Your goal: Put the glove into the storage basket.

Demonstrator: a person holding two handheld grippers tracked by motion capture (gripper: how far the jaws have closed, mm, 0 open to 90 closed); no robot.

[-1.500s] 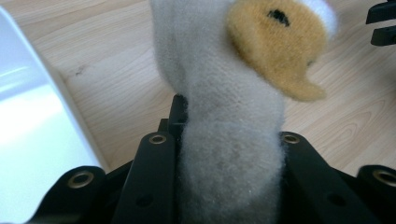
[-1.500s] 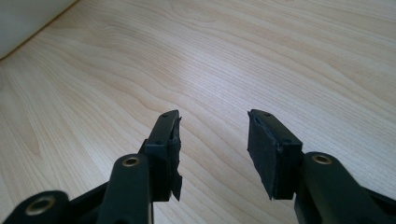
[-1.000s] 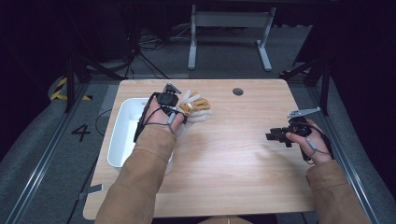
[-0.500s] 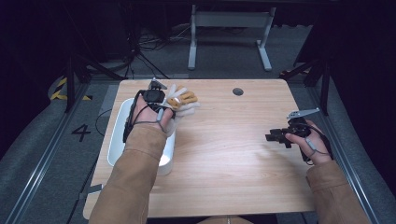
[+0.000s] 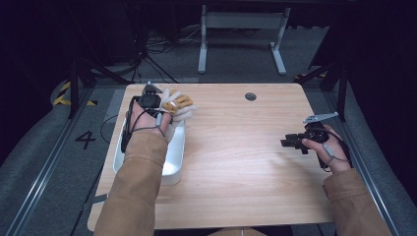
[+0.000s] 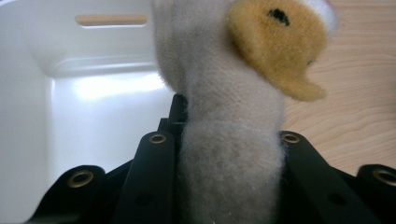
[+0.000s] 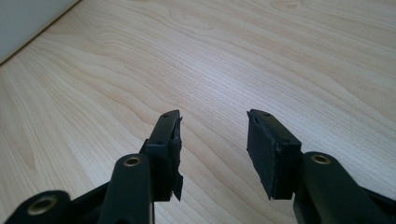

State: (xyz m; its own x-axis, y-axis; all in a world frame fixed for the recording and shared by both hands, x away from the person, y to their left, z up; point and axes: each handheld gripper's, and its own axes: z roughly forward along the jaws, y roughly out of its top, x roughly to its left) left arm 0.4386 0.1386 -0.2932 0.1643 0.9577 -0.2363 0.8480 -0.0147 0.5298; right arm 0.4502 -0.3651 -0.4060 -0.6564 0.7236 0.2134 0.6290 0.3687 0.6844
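Right, light wooden table [image 5: 236,162] in a dark room, grey floor w/ a painted 4 [image 5: 84,139] off to the left, yellow-black hazard tape [image 5: 64,93] beyond it, and a white table frame [image 5: 241,34] at the back. 1 white bin [image 5: 172,157] sits at the table's left edge, long side running away from the person; a small round grommet [image 5: 250,96] is set near the far edge.

Left forearm in a tan sleeve [image 5: 137,187] reaches forward over the bin, hand raised at its far end. Left gripper [image 6: 229,140] is pinching a plush toy [image 5: 176,105], beige w/ a yellow-orange patch, jaws squeezed on the beige part. Toy hangs above the bin's far right rim, partly over bare wood.

Right hand rests near the table's right edge, well apart from the bin. Right gripper [image 7: 212,140] points left across the wood, low to the top, jaws spread w/ nothing between them.
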